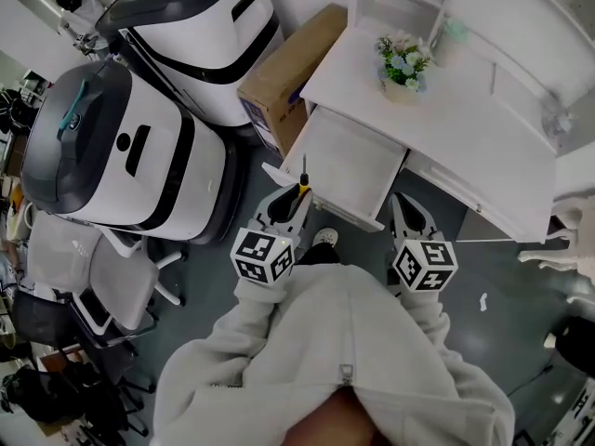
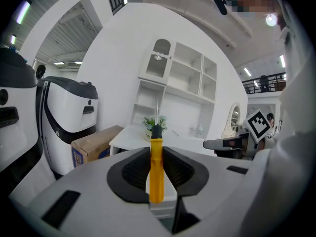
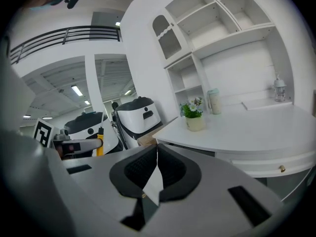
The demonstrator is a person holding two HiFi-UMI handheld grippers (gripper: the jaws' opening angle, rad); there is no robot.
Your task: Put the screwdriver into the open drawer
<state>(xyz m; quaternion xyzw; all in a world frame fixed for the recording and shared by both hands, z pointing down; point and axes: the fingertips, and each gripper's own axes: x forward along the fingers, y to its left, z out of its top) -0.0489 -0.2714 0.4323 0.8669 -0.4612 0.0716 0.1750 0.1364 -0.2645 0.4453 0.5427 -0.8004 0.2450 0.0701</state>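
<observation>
Gripping the screwdriver [image 2: 156, 167] upright, left gripper [image 1: 290, 204] hangs by the open drawer [image 1: 346, 163]; right gripper [image 3: 157, 157] closed, empty

Head view looks steeply down on the drawer [image 1: 349, 161]; both gripper views share its desk [image 3: 256, 127]

1. We hold a gripper in each hand, both pointing toward the desk [image 1: 465, 137].
2. Our left gripper [image 1: 294, 203] carries the screwdriver [image 1: 303, 186] at its tip. The yellow handle is nearest us, and the shaft points at the near left corner of the drawer [image 1: 349, 165].
3. The drawer stands pulled out from the desk's left end.
4. Our right gripper [image 1: 403, 203] sits just beside the drawer's near right corner.
5. A flower pot [image 1: 403, 65] stands on the desk.
6. A box [image 1: 288, 72] lies left of the desk, beside two white machines [image 1: 139, 147].
7. A chair [image 1: 102, 272] stands at lower left.
</observation>
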